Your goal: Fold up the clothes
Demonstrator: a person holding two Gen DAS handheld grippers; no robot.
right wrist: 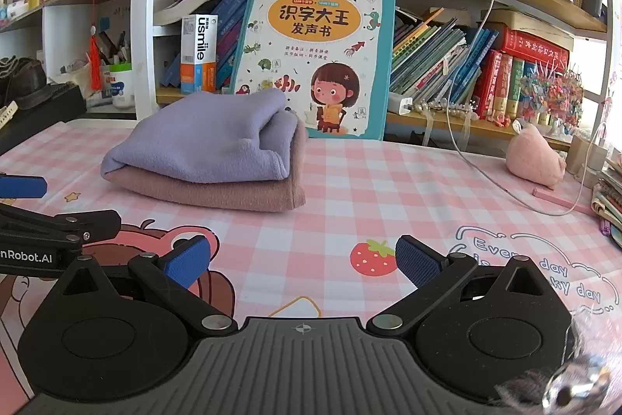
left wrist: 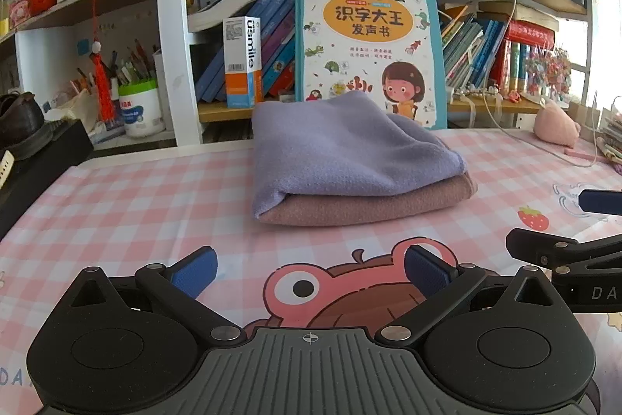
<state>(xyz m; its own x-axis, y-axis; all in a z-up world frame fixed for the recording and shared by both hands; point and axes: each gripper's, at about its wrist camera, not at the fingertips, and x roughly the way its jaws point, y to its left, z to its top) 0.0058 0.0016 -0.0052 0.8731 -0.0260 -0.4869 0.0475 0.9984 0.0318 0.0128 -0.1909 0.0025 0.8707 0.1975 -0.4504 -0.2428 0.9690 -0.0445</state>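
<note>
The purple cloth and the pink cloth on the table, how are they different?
The purple cloth lies on top; the pink cloth is underneath, touching the checked table mat. The purple cloth looks puffier and rumpled, while the pink cloth lies flatter. In the right wrist view, the pink one sticks out slightly past the purple edge. Both are folded and stacked together.

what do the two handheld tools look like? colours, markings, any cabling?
The left tool and the right tool look alike: a matte black body, two round black hubs, black linkage arms with silver pivot pins, and blue textured finger pads. A grey ribbed plate with a small crosshair mark sits in the centre. White lettering on the side is partly readable: "nRobot.AI". No cables on the tools, and no sleeves or hands in view.
</note>
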